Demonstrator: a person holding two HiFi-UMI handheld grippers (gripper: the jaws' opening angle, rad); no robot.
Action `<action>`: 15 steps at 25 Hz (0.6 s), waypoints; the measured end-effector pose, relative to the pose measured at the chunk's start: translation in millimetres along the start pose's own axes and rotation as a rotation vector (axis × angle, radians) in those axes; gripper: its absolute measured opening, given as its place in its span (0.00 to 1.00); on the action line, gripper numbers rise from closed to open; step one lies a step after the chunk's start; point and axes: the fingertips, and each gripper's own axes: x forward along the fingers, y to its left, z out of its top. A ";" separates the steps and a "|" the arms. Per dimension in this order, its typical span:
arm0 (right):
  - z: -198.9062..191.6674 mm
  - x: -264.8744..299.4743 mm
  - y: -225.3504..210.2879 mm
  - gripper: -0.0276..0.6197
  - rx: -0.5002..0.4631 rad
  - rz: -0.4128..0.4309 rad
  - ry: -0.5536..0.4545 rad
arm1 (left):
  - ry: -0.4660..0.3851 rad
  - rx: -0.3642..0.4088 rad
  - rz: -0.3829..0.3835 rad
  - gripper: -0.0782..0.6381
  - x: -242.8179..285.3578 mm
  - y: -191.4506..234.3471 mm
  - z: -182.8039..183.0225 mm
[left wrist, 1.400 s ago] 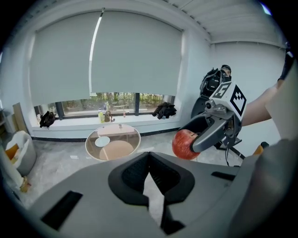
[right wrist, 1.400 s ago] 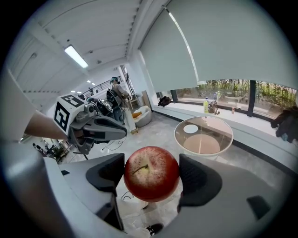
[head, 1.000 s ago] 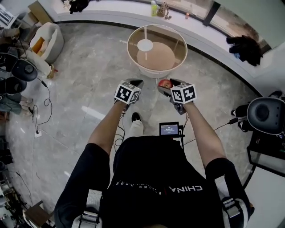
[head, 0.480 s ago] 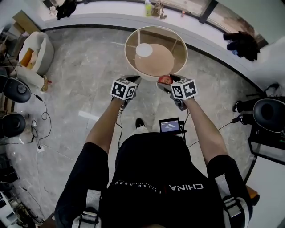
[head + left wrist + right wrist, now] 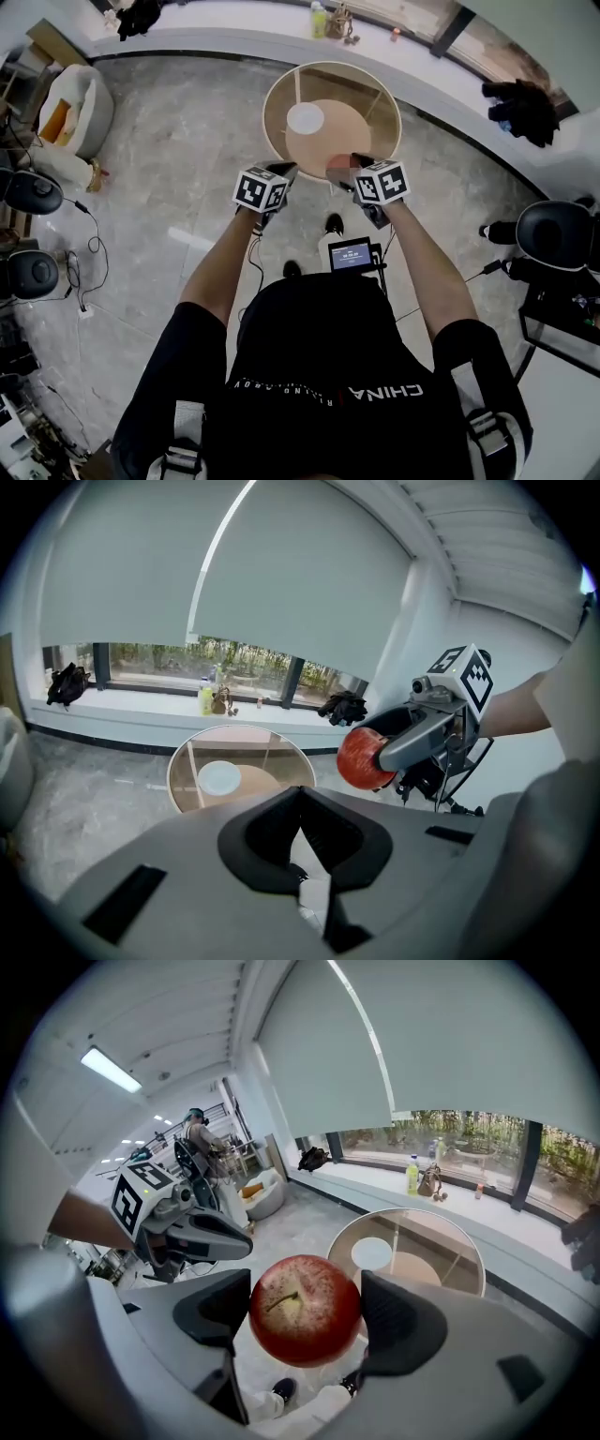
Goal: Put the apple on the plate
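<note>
Right gripper (image 5: 306, 1314): jaws clamped on the red apple (image 5: 302, 1299), one at each side, stem facing the camera; the apple is held in the air by the near edge of the round glass table (image 5: 274, 94). Left gripper (image 5: 300, 829): jaws closed together, nothing between them, held beside the right one. The white plate (image 5: 306, 117) lies on the table, apart from the apple.

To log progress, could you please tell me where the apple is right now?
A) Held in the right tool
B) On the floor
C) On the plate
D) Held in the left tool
A: the apple is clamped between the jaws of the right tool, while the plate lies bare.
</note>
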 end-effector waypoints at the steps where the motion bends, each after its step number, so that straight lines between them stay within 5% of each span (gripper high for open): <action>1: 10.4 3.9 -8.3 0.61 -0.005 0.010 -0.002 | 0.005 0.001 0.004 0.13 6.9 4.6 8.7; 9: 77.2 20.1 -81.2 0.61 -0.048 0.091 -0.009 | 0.003 0.010 0.060 0.13 64.7 32.3 90.2; 15: 110.5 36.8 -99.2 0.61 -0.046 0.096 -0.007 | 0.008 0.005 0.079 0.13 70.9 55.1 107.5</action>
